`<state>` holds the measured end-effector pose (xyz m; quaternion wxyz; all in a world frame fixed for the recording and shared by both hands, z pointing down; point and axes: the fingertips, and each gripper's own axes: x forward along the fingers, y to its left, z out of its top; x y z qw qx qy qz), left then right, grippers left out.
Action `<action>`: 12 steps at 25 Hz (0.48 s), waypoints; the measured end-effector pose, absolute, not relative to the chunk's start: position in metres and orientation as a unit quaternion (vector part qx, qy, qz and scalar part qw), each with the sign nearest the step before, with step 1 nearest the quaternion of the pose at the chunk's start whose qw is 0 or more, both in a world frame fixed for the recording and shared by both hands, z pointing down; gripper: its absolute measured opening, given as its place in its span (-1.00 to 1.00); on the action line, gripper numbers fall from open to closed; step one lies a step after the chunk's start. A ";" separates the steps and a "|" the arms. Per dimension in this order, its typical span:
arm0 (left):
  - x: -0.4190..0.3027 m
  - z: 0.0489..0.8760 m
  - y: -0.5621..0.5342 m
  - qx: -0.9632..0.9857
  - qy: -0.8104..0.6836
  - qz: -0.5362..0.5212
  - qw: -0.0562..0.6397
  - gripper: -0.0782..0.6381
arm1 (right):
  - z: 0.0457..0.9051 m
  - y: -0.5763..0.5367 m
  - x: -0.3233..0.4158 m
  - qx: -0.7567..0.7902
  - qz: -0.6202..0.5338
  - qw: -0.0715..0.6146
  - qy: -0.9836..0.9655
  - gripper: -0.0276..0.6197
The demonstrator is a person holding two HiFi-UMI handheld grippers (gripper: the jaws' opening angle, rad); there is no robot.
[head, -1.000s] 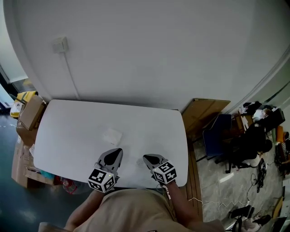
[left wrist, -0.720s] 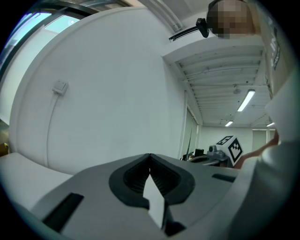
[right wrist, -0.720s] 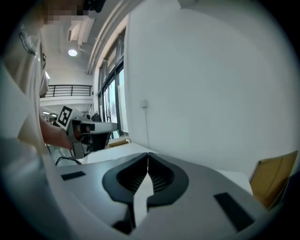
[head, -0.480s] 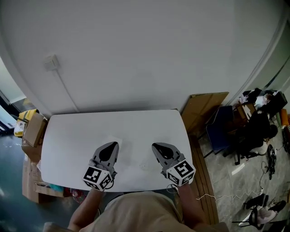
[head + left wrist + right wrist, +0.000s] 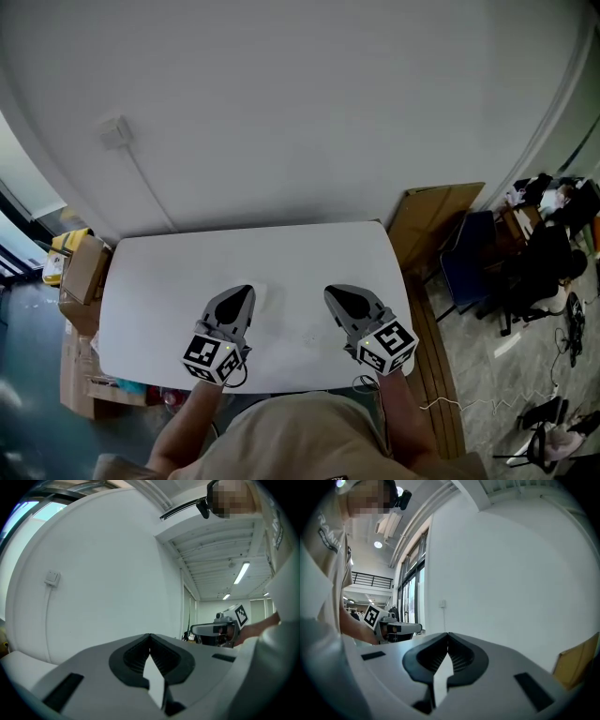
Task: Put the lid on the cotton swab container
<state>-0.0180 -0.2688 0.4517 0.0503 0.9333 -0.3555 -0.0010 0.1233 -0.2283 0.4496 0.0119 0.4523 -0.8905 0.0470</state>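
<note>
left gripper and right gripper side by side over table, each with jaws closed tip to tip on nothing, faint patch just right of left tip, perhaps the container, cannot tell, wall beyond

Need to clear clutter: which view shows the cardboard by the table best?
The head view. It shows the whole cardboard, standing just past the right end of the table. The right gripper view catches only a corner of it at the picture's edge, and I can't find it in the left gripper view.
</note>
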 end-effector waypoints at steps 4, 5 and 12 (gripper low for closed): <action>-0.026 0.454 -0.270 0.931 -0.361 0.000 0.053 -0.74 | 0.444 -0.230 0.117 0.446 0.032 0.016 -0.894 -0.86; -0.028 0.455 -0.270 0.930 -0.362 0.000 0.053 -0.74 | 0.443 -0.232 0.114 0.444 0.029 0.020 -0.895 -0.86; -0.036 0.457 -0.276 0.928 -0.369 -0.006 0.060 -0.74 | 0.443 -0.238 0.104 0.435 0.023 0.039 -0.899 -0.86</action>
